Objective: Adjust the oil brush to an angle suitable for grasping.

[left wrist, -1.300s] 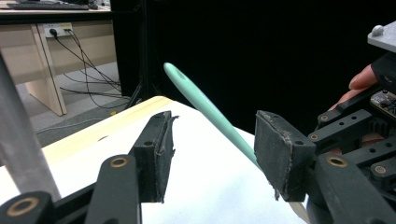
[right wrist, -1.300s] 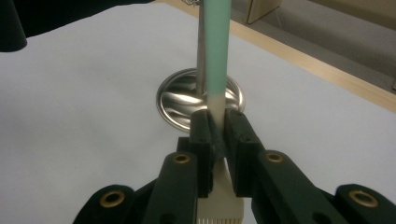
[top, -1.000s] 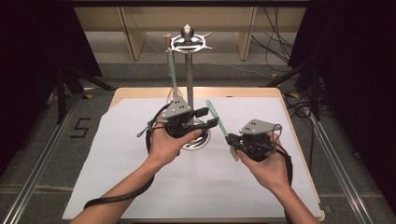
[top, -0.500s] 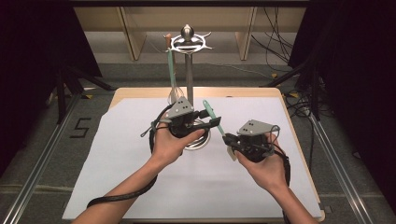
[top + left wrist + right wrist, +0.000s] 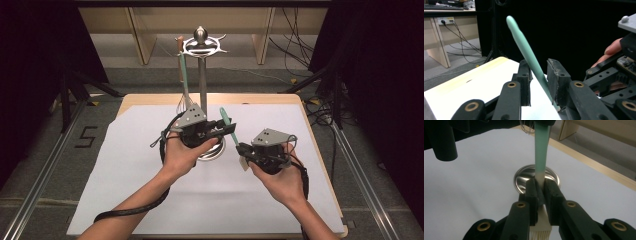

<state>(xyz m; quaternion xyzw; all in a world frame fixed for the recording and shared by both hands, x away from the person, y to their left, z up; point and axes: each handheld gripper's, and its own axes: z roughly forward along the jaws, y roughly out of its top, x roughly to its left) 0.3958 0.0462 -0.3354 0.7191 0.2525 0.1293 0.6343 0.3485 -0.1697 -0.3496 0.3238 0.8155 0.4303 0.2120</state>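
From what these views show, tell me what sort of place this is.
Probably a lab set up for recording manipulation, not a kitchen. Black curtains flank the table, which bears a white sheet; loose cables trail on the floor, and metal rails run alongside.

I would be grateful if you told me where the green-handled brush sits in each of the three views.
High view: the green-handled brush slants at the middle, between the two grippers.
Left gripper view: its handle rises between the jaws, up to upper left.
Right gripper view: it stands upright at centre, clamped at its pale end.
Shared landmark: the white sheet.
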